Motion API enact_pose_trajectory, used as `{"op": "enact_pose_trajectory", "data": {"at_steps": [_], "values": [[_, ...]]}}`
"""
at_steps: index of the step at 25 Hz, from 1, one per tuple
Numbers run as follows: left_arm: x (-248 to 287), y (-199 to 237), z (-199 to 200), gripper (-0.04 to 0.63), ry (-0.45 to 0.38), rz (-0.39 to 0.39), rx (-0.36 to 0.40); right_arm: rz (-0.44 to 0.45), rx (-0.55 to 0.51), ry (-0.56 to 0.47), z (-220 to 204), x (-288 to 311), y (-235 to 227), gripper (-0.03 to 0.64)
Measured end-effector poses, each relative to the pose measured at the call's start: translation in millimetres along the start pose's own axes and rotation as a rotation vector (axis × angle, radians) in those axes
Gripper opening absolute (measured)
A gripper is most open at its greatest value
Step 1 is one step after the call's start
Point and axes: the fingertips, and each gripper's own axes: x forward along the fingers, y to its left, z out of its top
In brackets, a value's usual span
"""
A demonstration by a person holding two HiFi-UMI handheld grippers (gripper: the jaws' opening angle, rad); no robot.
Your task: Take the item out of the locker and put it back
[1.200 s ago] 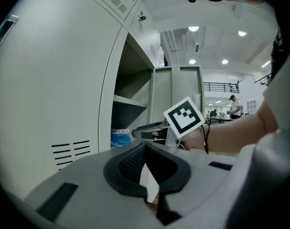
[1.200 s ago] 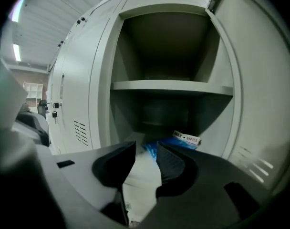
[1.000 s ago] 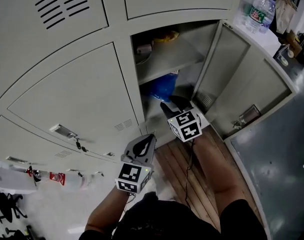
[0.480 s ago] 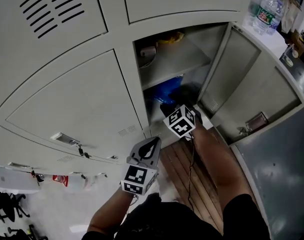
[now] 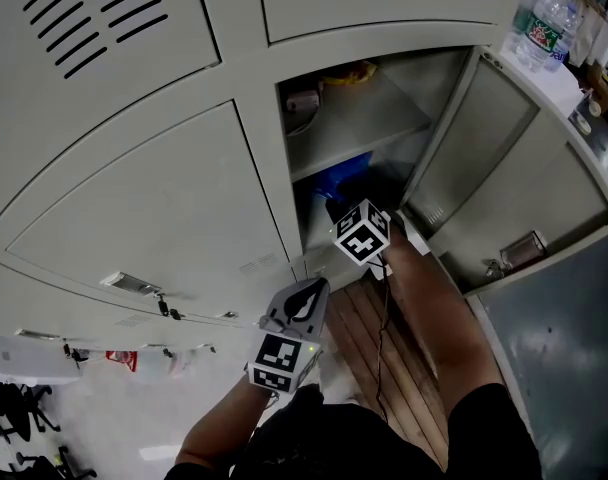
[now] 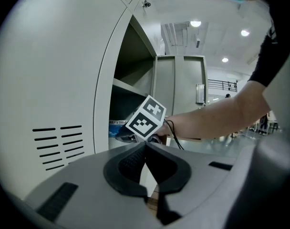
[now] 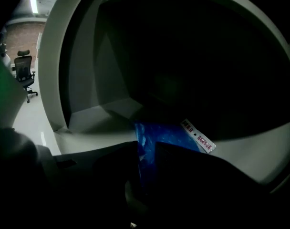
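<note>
Two hand-held grippers in play, one per hand, in front of a bank of pale grey lockers. One locker stands open, its door swung out to the right. Inside, a shelf splits it into an upper and a lower compartment.

Upper compartment: a yellow object at the far end, a small pale object at the left. Cannot tell what either is.

Lower compartment: the blue packet lies on the locker floor, close to the opening. White label strip at its far right corner, print too small to read.

Right hand-held gripper: reaches down and forward into the lower compartment, marker cube just outside the opening. Its jaws have just been closing. From its own view the near edge of the blue packet fills the narrow gap between them, both jaws against it, so it is clamped on the packet. The rest of the packet spreads out beyond the jaw tips, flat on the locker floor.

Left hand-held gripper: held low and nearer, left of the right forearm, outside the locker and well apart from the packet. Jaws together at the tips, nothing between them. It points toward the frame beside the open compartment.

Closed door to the left carries a latch. Wooden floor boards run below the opening. Water bottles stand on top at the far right.
</note>
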Motion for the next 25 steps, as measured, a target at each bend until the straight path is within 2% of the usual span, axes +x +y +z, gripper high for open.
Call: {"op": "enact_pose_trajectory", "data": {"at_steps": [4, 8, 18, 25], "values": [[2, 0, -1, 0.003, -0.011, -0.005, -0.005, 0.014, 0.05, 0.003, -2, 2, 0, 0.074], [2, -3, 2, 0.003, -0.01, -0.011, -0.007, 0.004, 0.025, 0.01, -3, 4, 1, 0.042], [-5, -4, -1, 0.003, -0.013, -0.004, -0.008, -0.051, -0.006, 0.01, -6, -3, 3, 0.028], [-12, -9, 2, 0.003, -0.016, 0.006, -0.009, -0.061, 0.022, -0.008, -9, -20, 10, 0.025]]}}
